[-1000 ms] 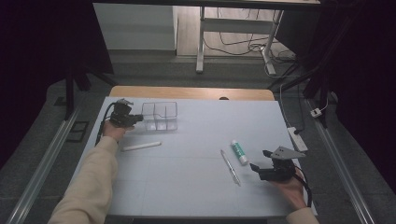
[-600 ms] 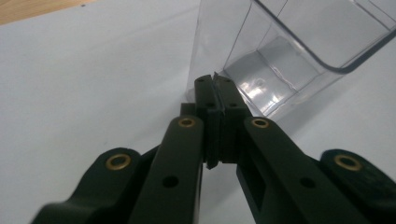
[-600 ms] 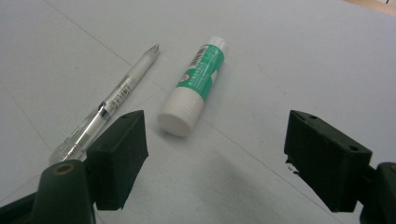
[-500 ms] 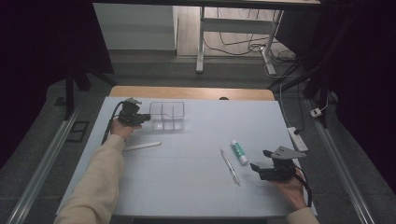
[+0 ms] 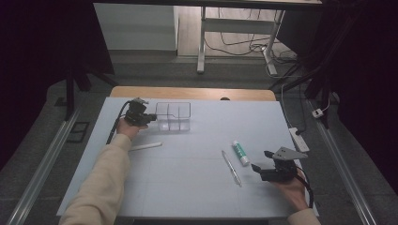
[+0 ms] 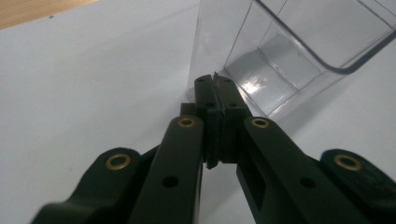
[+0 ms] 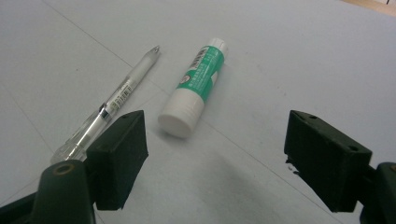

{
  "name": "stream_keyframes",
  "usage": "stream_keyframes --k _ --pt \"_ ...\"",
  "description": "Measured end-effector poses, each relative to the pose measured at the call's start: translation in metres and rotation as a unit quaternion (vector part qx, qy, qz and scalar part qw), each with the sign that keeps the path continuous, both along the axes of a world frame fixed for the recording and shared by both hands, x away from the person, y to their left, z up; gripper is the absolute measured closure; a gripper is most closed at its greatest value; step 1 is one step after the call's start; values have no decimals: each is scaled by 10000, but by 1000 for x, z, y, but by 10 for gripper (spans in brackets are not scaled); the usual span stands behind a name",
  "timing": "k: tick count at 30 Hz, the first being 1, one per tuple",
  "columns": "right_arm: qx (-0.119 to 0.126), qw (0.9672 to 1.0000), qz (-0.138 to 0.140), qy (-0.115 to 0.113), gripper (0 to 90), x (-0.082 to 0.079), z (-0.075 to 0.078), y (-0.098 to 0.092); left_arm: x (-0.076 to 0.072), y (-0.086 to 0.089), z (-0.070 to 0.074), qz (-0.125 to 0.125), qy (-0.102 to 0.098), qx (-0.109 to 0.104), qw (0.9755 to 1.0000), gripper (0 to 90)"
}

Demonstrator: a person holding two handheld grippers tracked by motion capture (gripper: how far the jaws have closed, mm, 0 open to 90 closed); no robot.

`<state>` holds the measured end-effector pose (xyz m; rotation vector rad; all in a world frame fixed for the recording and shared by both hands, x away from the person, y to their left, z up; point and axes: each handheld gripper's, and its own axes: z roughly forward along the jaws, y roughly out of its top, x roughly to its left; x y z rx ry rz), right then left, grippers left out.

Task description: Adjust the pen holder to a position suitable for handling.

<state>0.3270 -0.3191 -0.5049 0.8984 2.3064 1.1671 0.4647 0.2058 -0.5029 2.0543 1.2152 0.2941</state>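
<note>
A clear plastic box with compartments [image 5: 173, 116] stands at the back left of the white table [image 5: 187, 197]. My left gripper [image 5: 149, 117] is at its left end, shut on the thin wall of the box [image 6: 280, 60]; in the left gripper view the jaws [image 6: 215, 86] meet with the wall's edge between them. A green and white glue stick [image 5: 241, 153] and a clear pen [image 5: 231, 167] lie at the right. My right gripper [image 5: 261, 160] rests just right of them, open and holding nothing. In the right gripper view the glue stick [image 7: 194, 86] and pen [image 7: 116, 98] lie beyond the right gripper [image 7: 217, 158].
A white stick [image 5: 145, 146] lies on the table in front of the left hand. A wooden strip [image 5: 192, 93] borders the table's far edge. A power strip [image 5: 299, 139] sits off the right edge, with desk legs and cables on the floor behind.
My left gripper has moved to the right along the back of the table, and the clear box has shifted right with it. The right gripper has stayed still.
</note>
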Motion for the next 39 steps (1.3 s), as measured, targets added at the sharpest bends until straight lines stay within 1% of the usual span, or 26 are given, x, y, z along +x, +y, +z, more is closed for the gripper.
stream_keyframes --k 2,6,11,13,16,19,24,27,34,36,39 --pt "-33 10000 -2 8 206 0 0 0 1 -3 -1 -25 -10 -13 10000 893" --pt "29 10000 -23 13 205 1 -1 0 3 -9 -2 -65 2 0 10000 893" --pt "15 10000 -21 10 205 0 -1 0 7 -17 -2 -88 23 17 10000 893" --pt "18 10000 -16 6 205 0 -1 1 8 -20 -2 -72 38 -10 10000 893" --pt "-28 10000 -13 13 205 0 0 1 11 -26 -1 -143 37 -15 9999 893" --pt "-19 10000 -6 25 205 1 -1 1 13 -32 -2 -199 25 -39 9998 892" --pt "-18 10000 5 43 205 1 -1 1 15 -39 -2 -237 35 -93 9997 893" --pt "-52 10000 2 28 205 1 -1 1 16 -44 -2 -256 66 -121 9996 893" --pt "-10 10000 25 32 205 1 0 0 18 -56 0 -305 118 -124 9994 892" --pt "-10 10000 23 36 205 1 0 -1 19 -60 0 -327 109 -146 9993 892" --pt "-24 10000 17 29 204 1 0 0 19 -64 0 -356 127 -242 9990 892"
